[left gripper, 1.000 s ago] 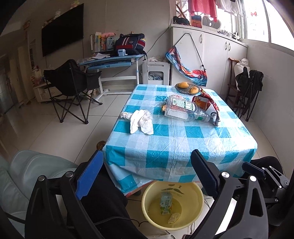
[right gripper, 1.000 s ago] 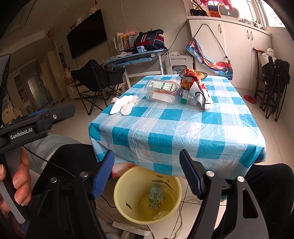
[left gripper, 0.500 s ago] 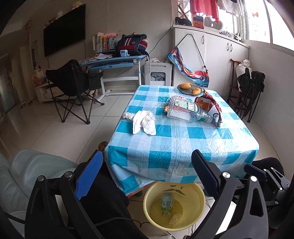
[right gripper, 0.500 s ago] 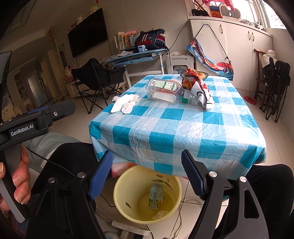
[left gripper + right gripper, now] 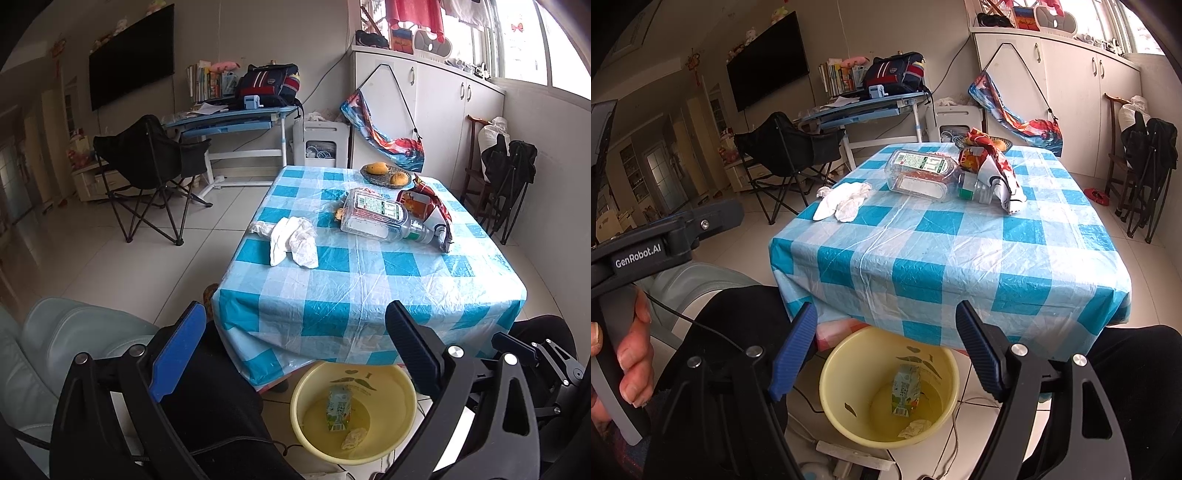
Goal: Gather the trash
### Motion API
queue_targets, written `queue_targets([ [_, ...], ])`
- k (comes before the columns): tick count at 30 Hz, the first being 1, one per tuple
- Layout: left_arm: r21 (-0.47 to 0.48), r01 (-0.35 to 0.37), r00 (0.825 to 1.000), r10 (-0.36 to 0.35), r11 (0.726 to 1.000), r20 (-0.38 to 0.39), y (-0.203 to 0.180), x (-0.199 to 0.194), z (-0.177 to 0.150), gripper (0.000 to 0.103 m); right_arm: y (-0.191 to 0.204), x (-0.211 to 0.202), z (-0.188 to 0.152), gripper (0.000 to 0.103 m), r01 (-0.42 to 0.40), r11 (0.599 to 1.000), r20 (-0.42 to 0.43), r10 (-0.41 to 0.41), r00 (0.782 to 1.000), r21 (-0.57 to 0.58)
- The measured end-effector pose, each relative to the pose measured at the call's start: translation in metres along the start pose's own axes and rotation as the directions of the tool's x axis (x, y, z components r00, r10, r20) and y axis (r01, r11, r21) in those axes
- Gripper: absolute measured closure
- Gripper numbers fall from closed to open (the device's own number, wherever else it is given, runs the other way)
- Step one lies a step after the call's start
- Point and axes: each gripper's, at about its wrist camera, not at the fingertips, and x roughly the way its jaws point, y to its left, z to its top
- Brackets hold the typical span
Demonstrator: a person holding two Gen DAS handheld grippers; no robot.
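Step in hand: between pickups, as I judge it; both tools hang empty over the near edge of the table point(image 5: 369, 288), above the yellow bin point(image 5: 354, 413) on the floor.
Left gripper point(image 5: 295, 347): jaws wide apart, nothing between them.
Right gripper point(image 5: 886, 347): jaws spread, nothing held; the bin shows through the gap.
Already binned: a small drink carton point(image 5: 907, 389) standing in the bin and a crumpled scrap point(image 5: 916, 426) beside it.
Trash left on the table: a heap of white tissues point(image 5: 291, 240) near the left edge; a clear plastic bottle point(image 5: 380, 219) lying on its side farther back; a red snack wrapper point(image 5: 430, 208) touching the bottle's neck end.
Not trash (probably): the fruit dish point(image 5: 386, 173) at the far end.
Next move: a reach forward and up over the table edge to one of the remaining pieces; the tissues lie nearest the left tool.
What it calls for: jaws kept apart until they straddle the soft heap, then a squeeze low enough to gather the whole wad without pinching the plastic tablecloth.
Risk: loose tissue may split and leave a piece behind.
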Motion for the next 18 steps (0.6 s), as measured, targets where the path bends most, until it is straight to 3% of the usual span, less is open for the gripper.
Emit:
queue_targets([
  [18,0.006,-0.003,0.999,0.004,1.0,-0.038,-0.003,0.018,-0.001,0.008,-0.004,0.011,-0.003,0.029,-0.012,1.0,-0.039,0.012,0.999,0.01],
])
